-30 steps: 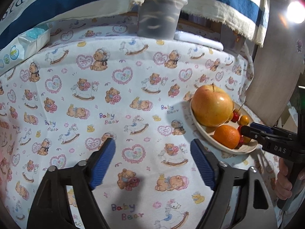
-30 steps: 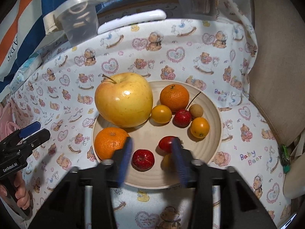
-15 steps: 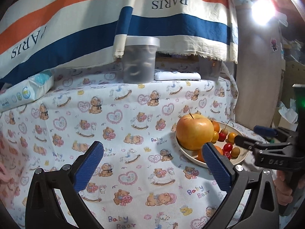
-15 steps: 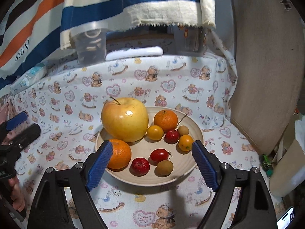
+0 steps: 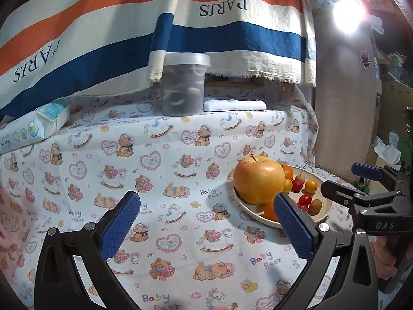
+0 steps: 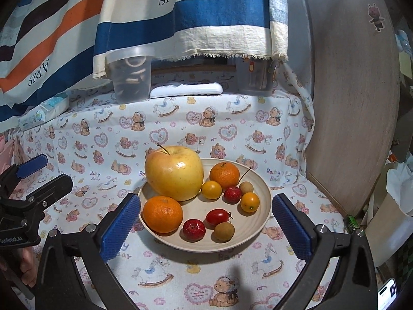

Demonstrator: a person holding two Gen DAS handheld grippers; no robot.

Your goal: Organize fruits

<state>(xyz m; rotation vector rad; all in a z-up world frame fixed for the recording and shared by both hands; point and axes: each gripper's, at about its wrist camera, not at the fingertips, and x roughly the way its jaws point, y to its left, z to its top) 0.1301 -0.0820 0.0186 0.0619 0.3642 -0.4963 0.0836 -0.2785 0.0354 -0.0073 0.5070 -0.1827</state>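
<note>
Left gripper (image 5: 206, 224) spread wide over bare surface (image 5: 180, 170), right gripper (image 6: 205, 226) opening, empty, near plate (image 6: 260, 222) of fruit by right edge.

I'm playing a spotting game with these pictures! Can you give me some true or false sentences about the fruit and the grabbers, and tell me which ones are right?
1. The big apple sits on the plate. True.
2. There are two oranges on the plate. True: one at the front, one behind.
3. The right gripper is squeezing an orange. False: its jaws are opening and touch nothing.
4. The left gripper holds the apple. False: it is open over the bear-print cloth.
5. The lidded plastic tub stands on the plate. False: it stands at the back, beside a white remote.
</note>
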